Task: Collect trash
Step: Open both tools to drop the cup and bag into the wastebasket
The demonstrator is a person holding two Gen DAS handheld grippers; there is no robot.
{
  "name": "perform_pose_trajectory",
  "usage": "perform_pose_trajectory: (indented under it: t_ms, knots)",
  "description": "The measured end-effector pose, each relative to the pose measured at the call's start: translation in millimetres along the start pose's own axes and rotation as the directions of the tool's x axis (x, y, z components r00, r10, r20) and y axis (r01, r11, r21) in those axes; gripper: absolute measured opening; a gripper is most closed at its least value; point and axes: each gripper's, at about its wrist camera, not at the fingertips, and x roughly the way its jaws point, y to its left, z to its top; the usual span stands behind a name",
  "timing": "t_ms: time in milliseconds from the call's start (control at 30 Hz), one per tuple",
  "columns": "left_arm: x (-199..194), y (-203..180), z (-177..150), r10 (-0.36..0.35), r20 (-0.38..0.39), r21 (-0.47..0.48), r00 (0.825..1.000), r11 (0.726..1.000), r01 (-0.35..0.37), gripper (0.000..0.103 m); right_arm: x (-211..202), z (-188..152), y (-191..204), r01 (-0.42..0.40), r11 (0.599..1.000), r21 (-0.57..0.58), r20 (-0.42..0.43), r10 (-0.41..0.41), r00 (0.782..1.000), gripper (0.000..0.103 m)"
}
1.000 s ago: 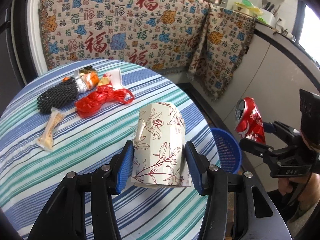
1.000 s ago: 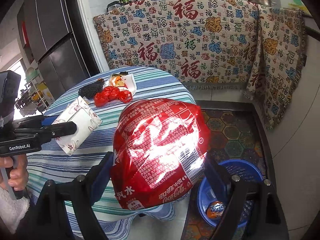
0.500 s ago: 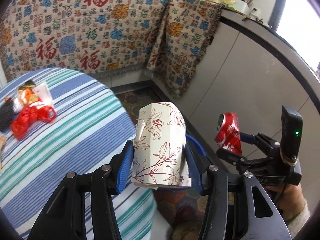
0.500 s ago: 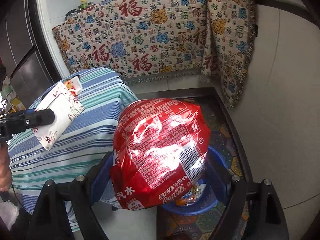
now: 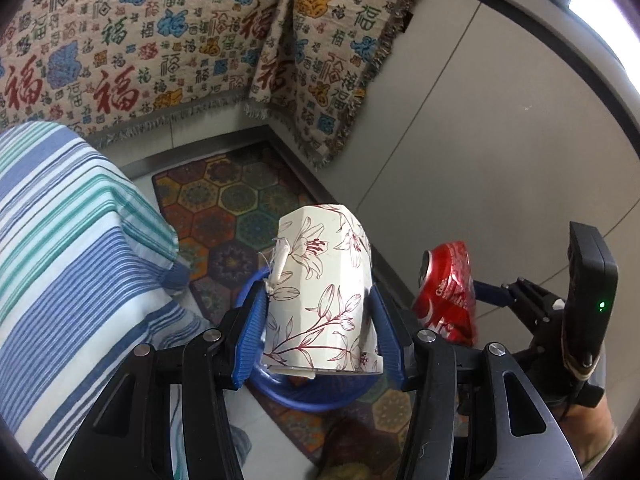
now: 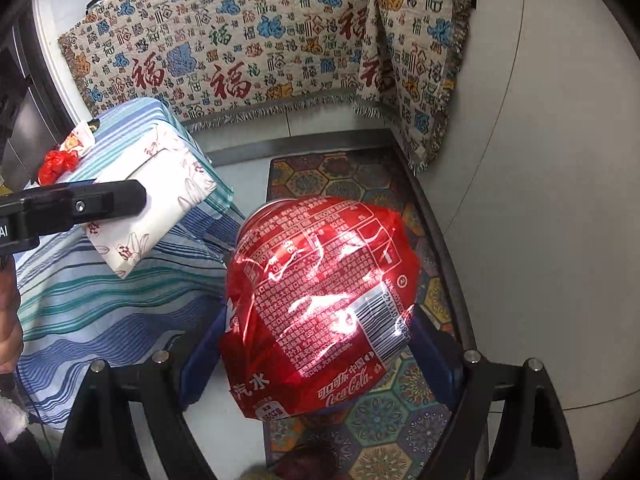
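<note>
A: In your left gripper (image 5: pixel 318 320) you hold a floral paper carton (image 5: pixel 320 288). The blue pads press on its two long sides, so the tongs are closed on it, and the carton stands upright between them.

B: And where does it hang?

A: Off the edge of the striped table (image 5: pixel 72 240), directly above the blue basket (image 5: pixel 312 394) on the patterned floor mat (image 5: pixel 236 208). Only the basket's rim shows from the left wrist view; the carton hides the rest.

B: The right side?

A: Your right gripper (image 6: pixel 318 354) is clamped on a crushed red cola can (image 6: pixel 320 300), its flattened faces against the pads. In the left wrist view the can sits just beside the carton, to its right and a little past the basket rim, as far as the view tells.

B: How will each handle?

A: By the look of them, both are light and empty. The carton is thin card: likely stiff along its folds, soft across its faces, so a hard squeeze would buckle it. A hold low on the sides, as now, seems sound. The can is dented metal, glossy and probably slippery, with creased edges that may snag a pad on release.

B: Anything left behind?

A: In the right wrist view a red bag (image 6: pixel 56 164) and a wrapper (image 6: pixel 78 140) lie on the table.
</note>
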Motion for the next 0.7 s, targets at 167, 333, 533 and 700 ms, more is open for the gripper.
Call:
perform_pose_trajectory:
  t_ms: [167,333,533,700]
  knots:
    - [17,-2,0,-0.014,-0.019,-0.003,1.000,1.000,0.014,0.053,24,1,-5,-0.014,1.000,-0.001,-0.042,0.014,0.999,0.089]
    - [33,-1,5,-0.054,-0.014,-0.007,0.998,0.999,0.054,0.070,41,-3,-7,-0.040,0.999,0.021,-0.028,0.040,0.999,0.101]
    - [39,0,16,-0.082,-0.004,-0.032,0.997,0.996,0.082,0.074,36,-2,-9,0.001,1.000,0.022,0.020,-0.001,1.000,0.103]
    - [-15,11,13,-0.086,0.079,-0.031,0.993,0.996,0.089,0.075,-5,12,-3,0.047,0.999,0.002,0.164,-0.046,0.985,0.103]
